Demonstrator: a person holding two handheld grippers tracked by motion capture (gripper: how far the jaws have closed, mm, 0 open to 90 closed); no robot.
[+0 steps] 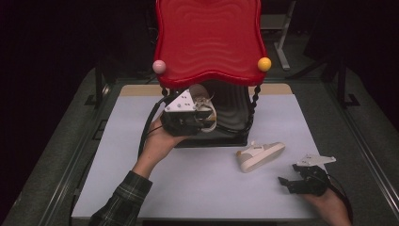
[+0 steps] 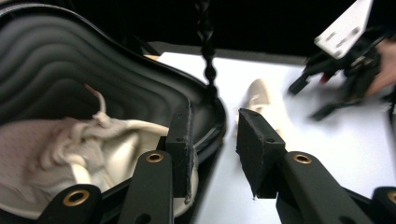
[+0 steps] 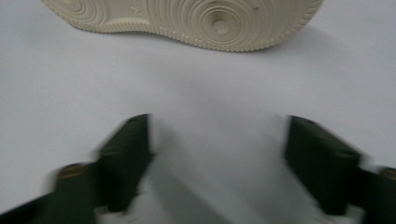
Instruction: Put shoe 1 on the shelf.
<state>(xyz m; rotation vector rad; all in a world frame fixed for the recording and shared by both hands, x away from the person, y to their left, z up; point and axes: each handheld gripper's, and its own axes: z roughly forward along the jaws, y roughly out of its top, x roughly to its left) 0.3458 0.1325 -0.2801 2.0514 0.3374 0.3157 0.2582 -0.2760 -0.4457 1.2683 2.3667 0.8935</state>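
Observation:
A cream sneaker (image 1: 204, 101) (image 2: 70, 144) lies in the black ribbed lower tray (image 1: 235, 108) (image 2: 70, 60) of a small stand. My left gripper (image 1: 207, 120) (image 2: 215, 126) is at the tray's front rim right beside that sneaker, jaws apart with nothing between them. A second cream sneaker (image 1: 261, 154) (image 2: 261, 100) lies on its side on the white mat, its sole (image 3: 187, 18) turned toward my right gripper (image 1: 288, 174) (image 3: 217, 135). That gripper rests low on the mat a short way off, jaws wide and bare.
A red wavy top tray (image 1: 209, 37) overhangs the black one on twisted black posts (image 1: 256, 101) (image 2: 208, 46), with a pink ball (image 1: 159, 66) and a yellow ball (image 1: 264, 64) at its front corners. The white mat (image 1: 211, 183) covers the table, dark surround beyond.

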